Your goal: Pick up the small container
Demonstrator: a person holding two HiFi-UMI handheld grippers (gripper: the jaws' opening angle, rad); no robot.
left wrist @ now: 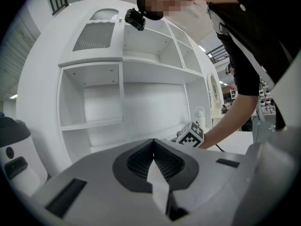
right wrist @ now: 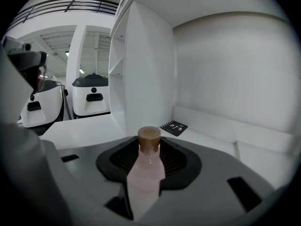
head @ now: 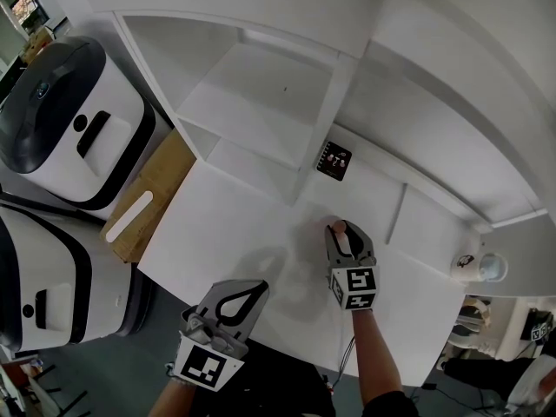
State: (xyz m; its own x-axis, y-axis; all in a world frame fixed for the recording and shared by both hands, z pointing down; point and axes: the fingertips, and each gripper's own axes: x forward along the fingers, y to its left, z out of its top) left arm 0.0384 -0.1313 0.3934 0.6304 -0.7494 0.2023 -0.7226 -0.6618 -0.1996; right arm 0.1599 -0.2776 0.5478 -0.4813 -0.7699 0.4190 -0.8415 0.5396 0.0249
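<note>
Container: the bottle [right wrist: 149, 147] is sitting between the right gripper's [head: 345, 236] jaws, over the table [head: 234, 224].
Right jaws: are clamping its body, leaving the cap free.
Left gripper [head: 236, 298]: is idling closed and empty, likely unneeded.

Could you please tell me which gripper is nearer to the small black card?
Right. The right gripper, shut on a brown-capped bottle, sits just in front of the black card; the left gripper hangs farther back, over the table's near edge.
</note>
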